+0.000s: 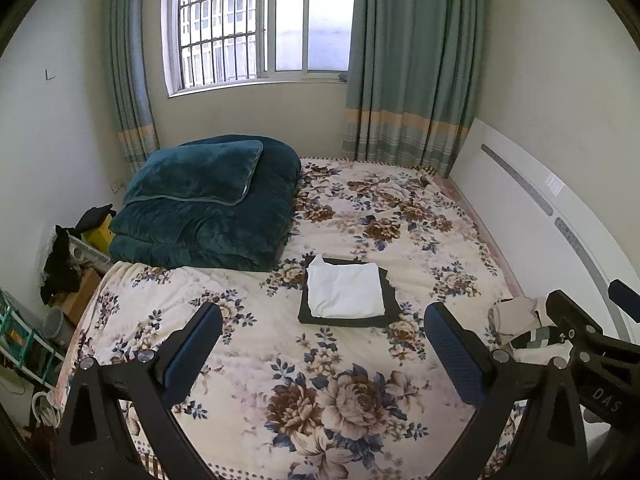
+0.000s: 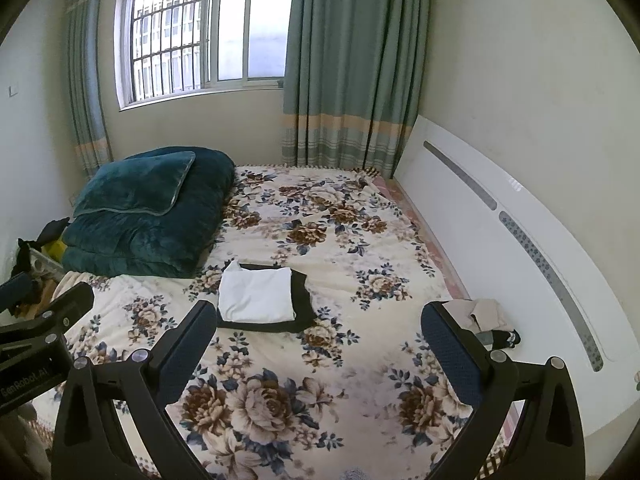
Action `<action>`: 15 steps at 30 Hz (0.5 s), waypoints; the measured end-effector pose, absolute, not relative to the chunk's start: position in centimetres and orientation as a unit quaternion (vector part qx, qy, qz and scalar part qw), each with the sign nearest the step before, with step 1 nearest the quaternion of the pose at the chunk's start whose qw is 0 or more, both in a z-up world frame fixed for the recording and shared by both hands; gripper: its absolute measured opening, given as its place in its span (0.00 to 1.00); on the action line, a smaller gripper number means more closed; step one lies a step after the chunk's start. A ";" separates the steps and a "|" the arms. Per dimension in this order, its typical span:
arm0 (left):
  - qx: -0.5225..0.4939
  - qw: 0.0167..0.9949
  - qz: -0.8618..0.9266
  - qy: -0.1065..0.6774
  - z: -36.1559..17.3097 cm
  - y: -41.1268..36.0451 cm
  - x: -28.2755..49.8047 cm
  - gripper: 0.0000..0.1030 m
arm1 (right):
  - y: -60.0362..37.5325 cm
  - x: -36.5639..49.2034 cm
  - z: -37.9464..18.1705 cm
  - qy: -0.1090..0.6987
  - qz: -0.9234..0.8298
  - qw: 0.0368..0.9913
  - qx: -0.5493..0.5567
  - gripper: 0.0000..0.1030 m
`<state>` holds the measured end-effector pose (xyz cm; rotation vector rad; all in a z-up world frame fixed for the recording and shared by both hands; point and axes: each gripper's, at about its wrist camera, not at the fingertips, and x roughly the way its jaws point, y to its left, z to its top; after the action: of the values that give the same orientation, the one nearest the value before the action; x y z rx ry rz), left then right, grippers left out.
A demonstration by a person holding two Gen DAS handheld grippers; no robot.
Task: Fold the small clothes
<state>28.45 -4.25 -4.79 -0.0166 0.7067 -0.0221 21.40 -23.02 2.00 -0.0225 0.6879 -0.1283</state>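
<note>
The left gripper [image 1: 322, 344] and the right gripper [image 2: 318, 340] are hovering side by side, both pointing forward, jaws spread wide and gripping nothing.

Teal quilt [image 1: 208, 216], window [image 1: 256, 20], curtains [image 1: 408, 64]

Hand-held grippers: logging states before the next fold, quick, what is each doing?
Left hand-held gripper: open, holding nothing.
Right hand-held gripper: open, holding nothing.
</note>
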 end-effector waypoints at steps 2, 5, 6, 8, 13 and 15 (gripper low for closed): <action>-0.010 0.938 -0.010 0.345 -4.8 -4.2 28.4 1.00 | -22.8 21.7 2.2 0.336 -0.061 0.940 -0.014 1.00; -0.010 0.938 -0.010 0.346 -4.8 -4.2 28.5 1.00 | -22.6 21.8 2.1 0.337 -0.054 0.940 -0.013 1.00; -0.010 0.938 -0.010 0.346 -4.9 -4.2 28.5 1.00 | -22.6 21.9 2.1 0.338 -0.053 0.940 -0.013 1.00; -0.011 0.938 -0.010 0.345 -4.8 -4.2 28.5 1.00 | -22.4 22.0 2.1 0.339 -0.051 0.939 -0.014 1.00; -0.011 0.938 -0.009 0.346 -4.7 -4.1 28.5 1.00 | -22.3 21.9 2.3 0.336 -0.049 0.940 -0.013 1.00; -0.011 0.938 -0.011 0.345 -4.7 -4.1 28.5 1.00 | -22.2 21.7 2.4 0.336 -0.048 0.941 -0.013 1.00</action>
<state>28.46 -4.13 -4.67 -0.0233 0.7054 -0.0219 21.75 -22.23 2.36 -0.0264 0.6850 -0.0975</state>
